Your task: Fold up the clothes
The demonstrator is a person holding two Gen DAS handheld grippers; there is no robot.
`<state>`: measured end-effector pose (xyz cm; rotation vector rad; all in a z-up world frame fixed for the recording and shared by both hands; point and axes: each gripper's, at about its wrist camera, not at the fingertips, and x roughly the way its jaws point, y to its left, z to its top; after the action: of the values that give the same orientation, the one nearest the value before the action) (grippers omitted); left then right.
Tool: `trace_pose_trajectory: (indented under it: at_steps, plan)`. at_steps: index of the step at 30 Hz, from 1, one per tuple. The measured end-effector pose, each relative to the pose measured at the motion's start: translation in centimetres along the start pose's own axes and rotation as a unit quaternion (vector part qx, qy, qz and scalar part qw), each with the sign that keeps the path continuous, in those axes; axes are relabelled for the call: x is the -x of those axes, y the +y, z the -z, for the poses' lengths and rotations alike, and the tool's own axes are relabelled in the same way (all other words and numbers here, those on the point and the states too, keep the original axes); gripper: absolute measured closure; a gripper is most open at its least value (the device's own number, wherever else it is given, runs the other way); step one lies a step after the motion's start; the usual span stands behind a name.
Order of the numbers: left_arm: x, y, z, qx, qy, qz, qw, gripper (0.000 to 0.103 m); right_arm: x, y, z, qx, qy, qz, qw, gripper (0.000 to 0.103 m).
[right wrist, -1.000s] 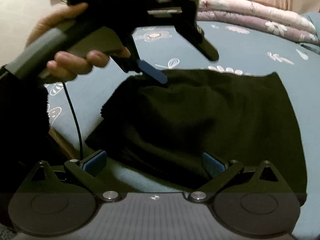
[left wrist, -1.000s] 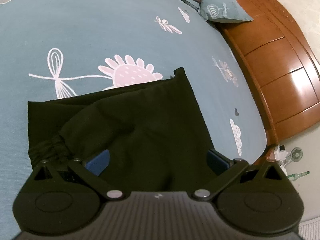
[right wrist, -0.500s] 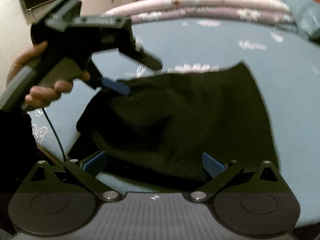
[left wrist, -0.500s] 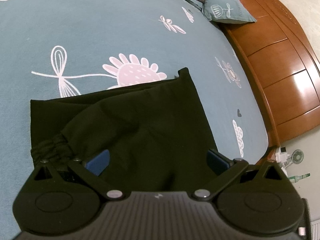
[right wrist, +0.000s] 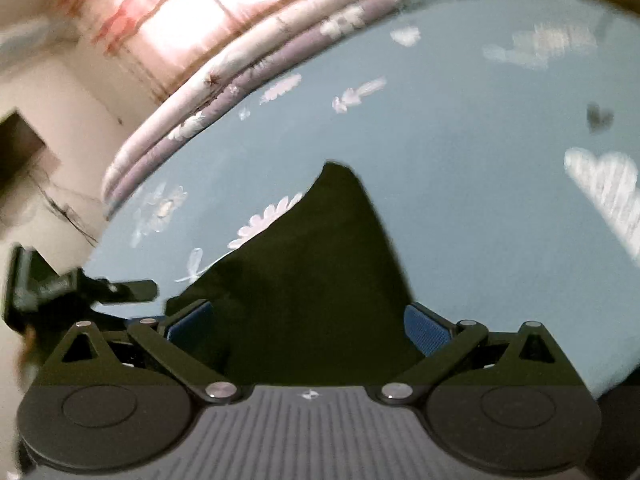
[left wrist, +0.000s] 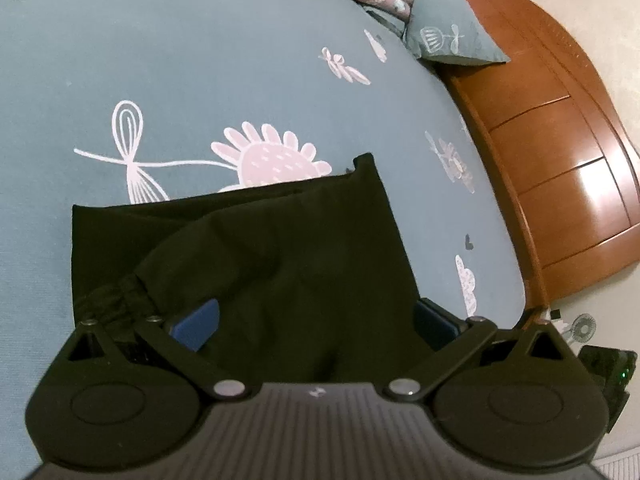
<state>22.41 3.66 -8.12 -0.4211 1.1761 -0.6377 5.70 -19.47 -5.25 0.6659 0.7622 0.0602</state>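
Note:
A black garment (left wrist: 256, 248) lies folded on the blue flowered bedspread (left wrist: 200, 60), its gathered elastic waistband (left wrist: 116, 296) at the near left. My left gripper (left wrist: 316, 320) hovers over the garment's near edge, open, blue pads wide apart with nothing between them. In the blurred right wrist view the same black garment (right wrist: 320, 272) lies just ahead of my right gripper (right wrist: 308, 324), which is open too and holds nothing. The left gripper's body (right wrist: 80, 284) shows at the left edge of that view.
A wooden bed frame (left wrist: 560, 168) runs along the right side. A blue pillow (left wrist: 448, 36) and folded quilts (right wrist: 248, 72) lie at the far end of the bed. A small white fan (left wrist: 584, 324) stands on the floor. A bright curtained window (right wrist: 172, 4) lies beyond the bed.
My right gripper has swung to the right and tilted, so the left gripper and the hand slid to that view's left edge. The left gripper pulled back a little; the garment lies still.

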Motion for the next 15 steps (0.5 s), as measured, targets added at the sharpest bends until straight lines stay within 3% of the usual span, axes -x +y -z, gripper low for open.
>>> trace_pose_trajectory:
  at_steps: [7, 11, 15]
  plan:
    - [-0.3, 0.1, 0.0, 0.001, 0.004, 0.001, 1.0000, 0.001, -2.4, -0.6, 2.0, -0.019, 0.049, 0.015, 0.999, 0.000]
    - [-0.2, 0.2, 0.0, 0.001, 0.004, 0.003, 1.0000, 0.001, -1.6, -0.8, 1.8, -0.035, 0.035, 0.024, 0.999, 0.000]
    - [-0.3, 0.1, 0.0, 0.001, 0.004, 0.001, 1.0000, 0.001, -1.2, -0.3, 0.5, -0.035, 0.014, -0.016, 0.999, 0.000]
